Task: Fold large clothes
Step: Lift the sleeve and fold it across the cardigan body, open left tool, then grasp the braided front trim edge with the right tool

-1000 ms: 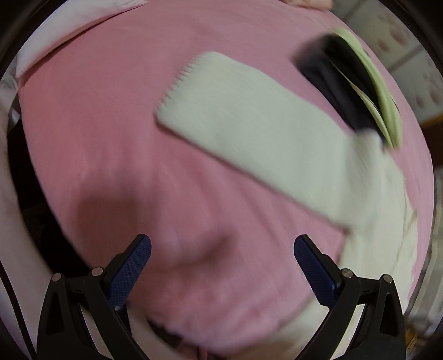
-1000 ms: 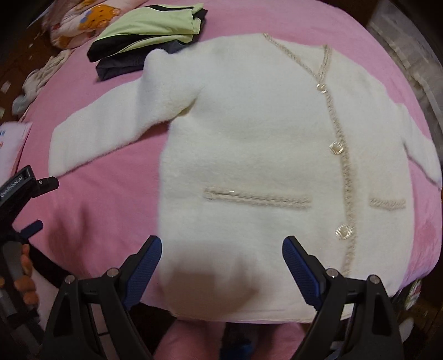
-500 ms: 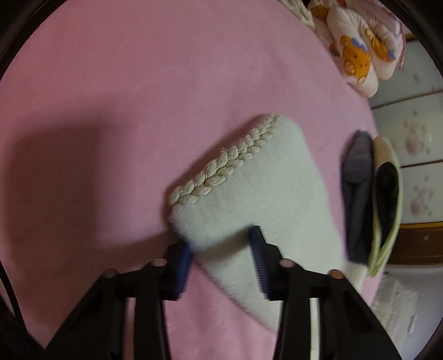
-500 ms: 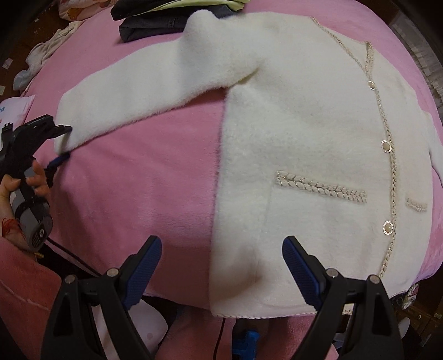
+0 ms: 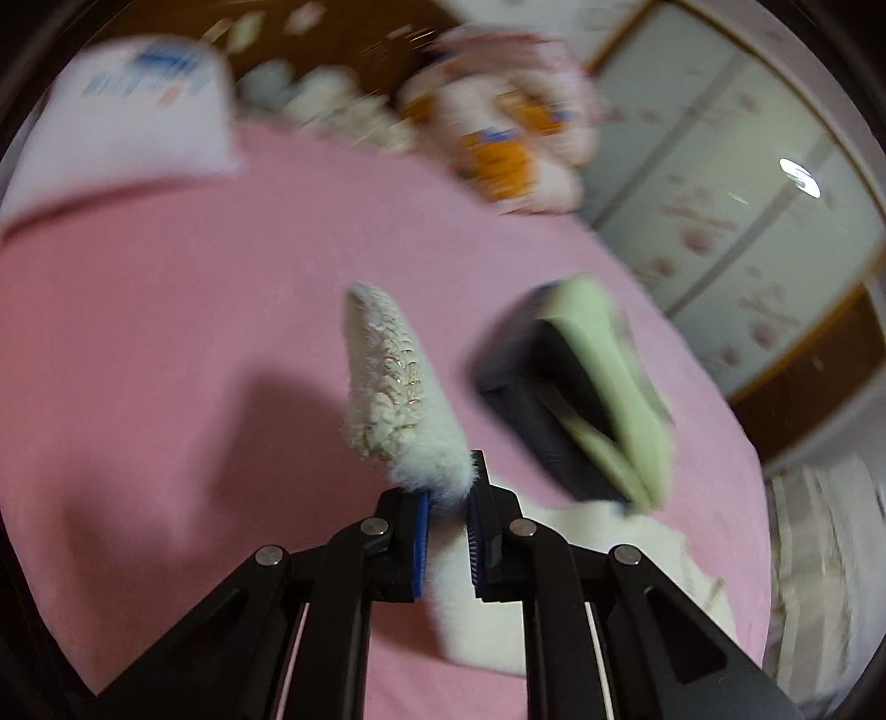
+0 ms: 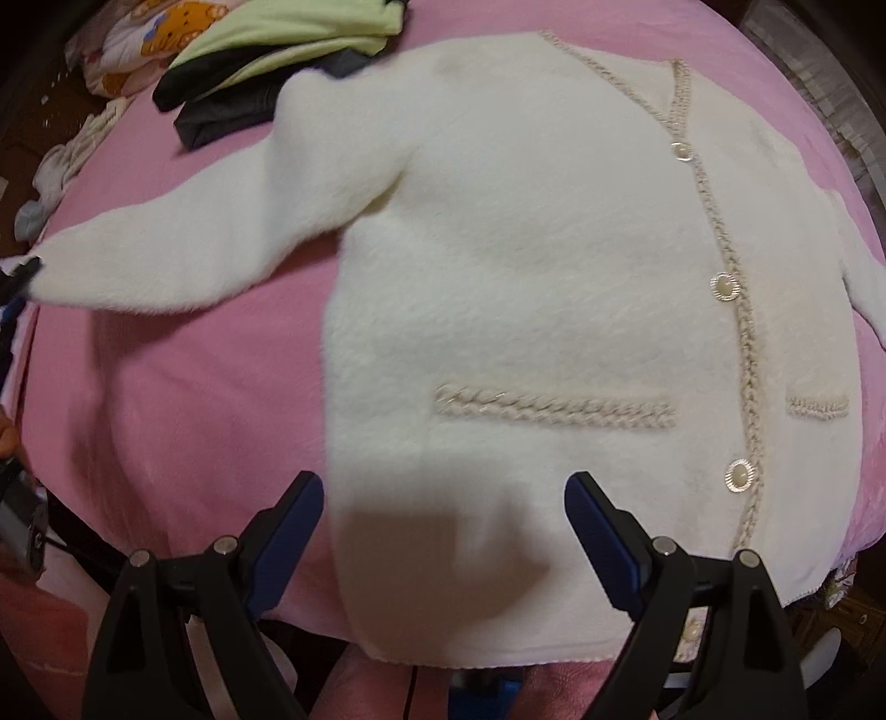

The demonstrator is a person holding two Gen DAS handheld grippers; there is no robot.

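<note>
A fluffy white cardigan (image 6: 526,249) with braided trim and pearl buttons lies face up and spread flat on the pink bed cover (image 6: 166,387). Its left sleeve (image 6: 194,249) reaches out to the side. In the left wrist view my left gripper (image 5: 446,498) is closing, and its blue pads pinch the sleeve's braided cuff (image 5: 387,382), which stands lifted off the bed. My right gripper (image 6: 443,498) hangs open above the cardigan's lower left corner near the hem, with nothing gripped.
A folded pile of green and dark clothes (image 6: 266,72) lies by the cardigan's shoulder, also the pile (image 5: 587,387) beyond the cuff. A cartoon-print pillow (image 6: 149,39) and socks (image 6: 61,160) sit past the bed's far corner. Wardrobe doors (image 5: 720,194) stand behind.
My left gripper went from wide open over the sleeve to closed on its cuff, then rose and tipped up with it. The right gripper stayed open, drifting slightly over the hem.
</note>
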